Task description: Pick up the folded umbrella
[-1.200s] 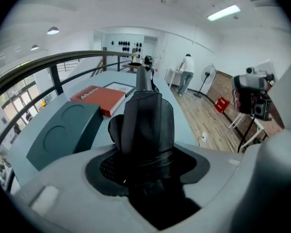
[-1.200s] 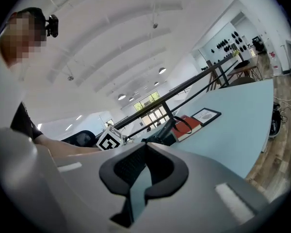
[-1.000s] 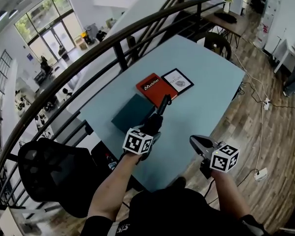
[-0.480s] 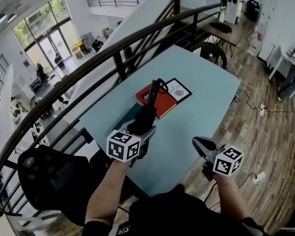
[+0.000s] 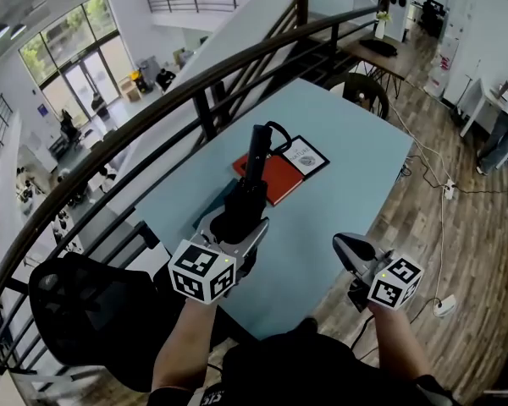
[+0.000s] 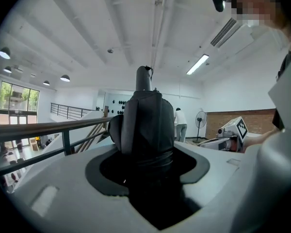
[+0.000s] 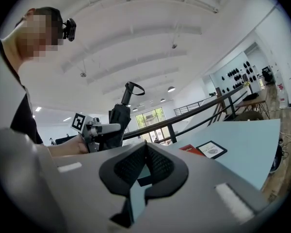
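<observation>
Black folded umbrella clamped in left gripper; long axis near upright, strap-loop end up. Right gripper: jaws closed, empty.

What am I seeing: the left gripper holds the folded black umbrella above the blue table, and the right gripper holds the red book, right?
The right gripper holds nothing: the right gripper view shows its jaws together. The red book lies on the blue table. The left gripper does hold the folded black umbrella above it.

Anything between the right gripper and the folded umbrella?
Nothing: head view shows only bare blue table behind the gap from the right gripper to the folded umbrella clamped in the left gripper.
</observation>
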`<state>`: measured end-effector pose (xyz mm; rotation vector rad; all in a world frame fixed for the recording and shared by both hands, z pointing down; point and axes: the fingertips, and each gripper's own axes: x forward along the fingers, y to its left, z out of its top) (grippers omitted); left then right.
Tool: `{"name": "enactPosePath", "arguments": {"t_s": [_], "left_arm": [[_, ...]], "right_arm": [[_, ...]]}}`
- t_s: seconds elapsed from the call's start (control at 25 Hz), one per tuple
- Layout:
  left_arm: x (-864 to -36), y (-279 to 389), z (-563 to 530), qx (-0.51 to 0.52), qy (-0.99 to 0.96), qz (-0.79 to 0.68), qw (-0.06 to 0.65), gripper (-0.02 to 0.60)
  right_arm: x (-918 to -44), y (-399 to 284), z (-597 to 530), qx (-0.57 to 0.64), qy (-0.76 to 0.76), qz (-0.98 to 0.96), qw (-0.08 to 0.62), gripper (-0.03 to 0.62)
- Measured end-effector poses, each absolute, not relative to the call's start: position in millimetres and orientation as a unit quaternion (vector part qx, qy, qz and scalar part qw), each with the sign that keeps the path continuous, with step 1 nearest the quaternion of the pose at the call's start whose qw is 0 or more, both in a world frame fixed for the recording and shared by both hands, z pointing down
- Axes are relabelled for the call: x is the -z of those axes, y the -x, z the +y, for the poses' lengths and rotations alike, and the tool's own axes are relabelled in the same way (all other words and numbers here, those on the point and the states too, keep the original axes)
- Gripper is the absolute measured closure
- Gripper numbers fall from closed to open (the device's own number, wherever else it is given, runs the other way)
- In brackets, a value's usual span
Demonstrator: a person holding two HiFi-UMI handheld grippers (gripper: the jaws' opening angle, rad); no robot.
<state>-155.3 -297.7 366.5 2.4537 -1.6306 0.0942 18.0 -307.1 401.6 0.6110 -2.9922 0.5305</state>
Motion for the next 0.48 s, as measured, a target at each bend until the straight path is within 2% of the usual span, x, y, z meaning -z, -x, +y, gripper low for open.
{"name": "enactPosePath", "arguments": {"t_s": [0.2,0.48], "left_arm": [[-354,151,-283,0.025,-0.829,-0.551,0.092,0.321],[-356,142,-270,0.035,-0.833,-0.548,0.068,0.321]], "right_arm": [[-395,-20,-303,-0.143,-0.192,-0.971,0.014,0.593],[-376,-29,-297,-0.113,-0.19,-0.975,-0.034,0.594]]}}
